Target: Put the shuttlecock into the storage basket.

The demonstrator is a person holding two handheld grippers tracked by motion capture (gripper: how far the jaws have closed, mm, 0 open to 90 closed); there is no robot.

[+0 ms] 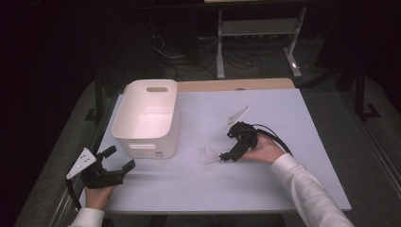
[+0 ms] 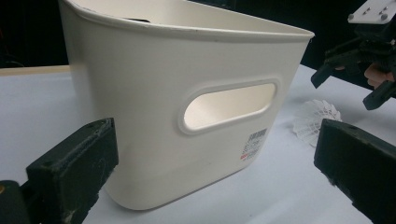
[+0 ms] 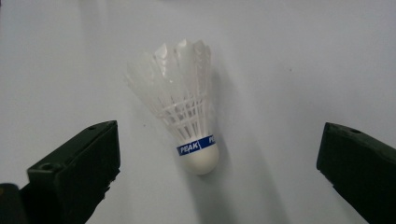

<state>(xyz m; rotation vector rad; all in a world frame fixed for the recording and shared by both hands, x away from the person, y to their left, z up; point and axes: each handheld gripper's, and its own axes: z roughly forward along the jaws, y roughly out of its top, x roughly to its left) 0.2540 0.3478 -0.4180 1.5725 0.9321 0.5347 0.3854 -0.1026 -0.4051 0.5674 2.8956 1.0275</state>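
Shuttlecock lying on the table, right gripper poised over it with jaws spread.

The pale table point(image 1: 283, 189) carries a white bin point(image 1: 146, 118) at its left-centre, empty as far as its interior shows, handle cut-outs in its end walls. The left gripper point(image 1: 116, 161) rests near the front-left corner — jaws apart, holding nothing, facing the bin's near end. The right gripper point(image 3: 217, 149) is by far the nearer one (its jaws straddle the target, wide apart and not touching). The shuttlecock point(image 3: 184, 109) lies on its side just right of the bin, its long axis running away from the gripper — cork end nearest, feathers beyond.
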